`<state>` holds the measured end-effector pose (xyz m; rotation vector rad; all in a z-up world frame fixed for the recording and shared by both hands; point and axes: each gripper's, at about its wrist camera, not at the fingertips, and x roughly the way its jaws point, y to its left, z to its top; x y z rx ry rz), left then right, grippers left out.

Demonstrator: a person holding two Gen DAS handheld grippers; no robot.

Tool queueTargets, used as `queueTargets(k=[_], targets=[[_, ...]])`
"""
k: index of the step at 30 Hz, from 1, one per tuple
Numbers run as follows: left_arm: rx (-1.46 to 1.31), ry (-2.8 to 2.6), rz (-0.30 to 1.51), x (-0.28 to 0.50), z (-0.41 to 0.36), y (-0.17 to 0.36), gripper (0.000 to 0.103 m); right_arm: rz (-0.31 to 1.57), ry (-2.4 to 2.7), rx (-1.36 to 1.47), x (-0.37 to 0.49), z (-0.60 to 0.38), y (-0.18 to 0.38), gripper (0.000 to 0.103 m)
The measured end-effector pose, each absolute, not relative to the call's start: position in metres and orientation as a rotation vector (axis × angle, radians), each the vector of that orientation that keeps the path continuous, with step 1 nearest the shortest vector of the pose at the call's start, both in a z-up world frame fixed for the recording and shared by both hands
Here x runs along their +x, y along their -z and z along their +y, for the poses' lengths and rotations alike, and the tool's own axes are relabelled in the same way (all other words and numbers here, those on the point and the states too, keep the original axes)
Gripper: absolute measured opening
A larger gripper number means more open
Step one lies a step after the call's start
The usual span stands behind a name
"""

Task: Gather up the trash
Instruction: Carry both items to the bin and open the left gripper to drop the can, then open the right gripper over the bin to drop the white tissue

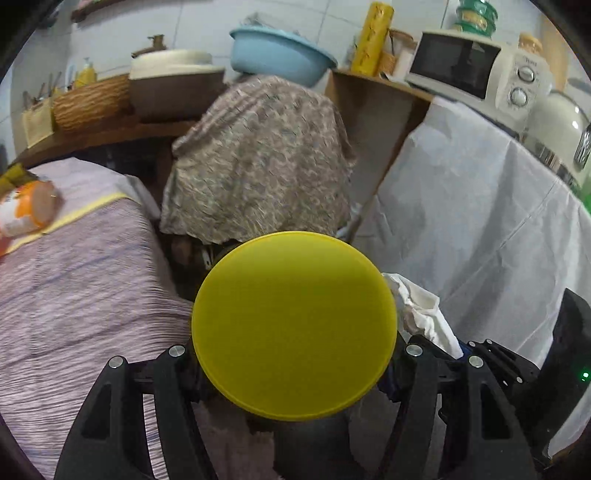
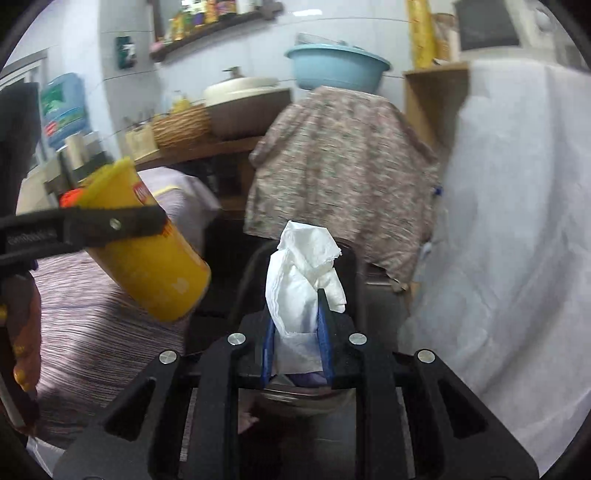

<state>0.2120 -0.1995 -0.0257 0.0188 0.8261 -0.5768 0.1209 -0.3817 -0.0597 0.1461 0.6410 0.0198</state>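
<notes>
Left gripper [image 1: 295, 354] clamps the yellow canister [image 1: 294, 326] — right gripper [image 2: 297, 321] pinches the tissue [image 2: 301, 284].

We see a white tiled wall [image 2: 258, 48] behind a wooden counter [image 1: 110, 129] bearing a wicker basket [image 1: 88, 105] and a blue basin [image 1: 280, 55]. A microwave [image 1: 476, 70] sits above a white sheet [image 1: 480, 206]. A flowered cloth [image 1: 262, 158] drapes furniture; a shelf [image 2: 210, 26] hangs high.
</notes>
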Motion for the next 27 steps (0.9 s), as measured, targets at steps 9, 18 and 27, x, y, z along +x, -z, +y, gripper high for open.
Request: queueTargets(k=[9,18,27], targets=[[0.095,0.540,0.998,0.248,-0.257,0.109,0.065,0.706,0.020,0.191,0.119,-0.413,0.096,0.021],[0.137,0.518,1.148,0.268,-0.272,0.161,0.086,0.747,0.034,0.213,0.126,-0.425,0.113,0.021],[0.030,0.497,1.078,0.257,-0.254,0.135,0.086,0.778,0.021,0.211,0.139,-0.424,0.121,0.021]])
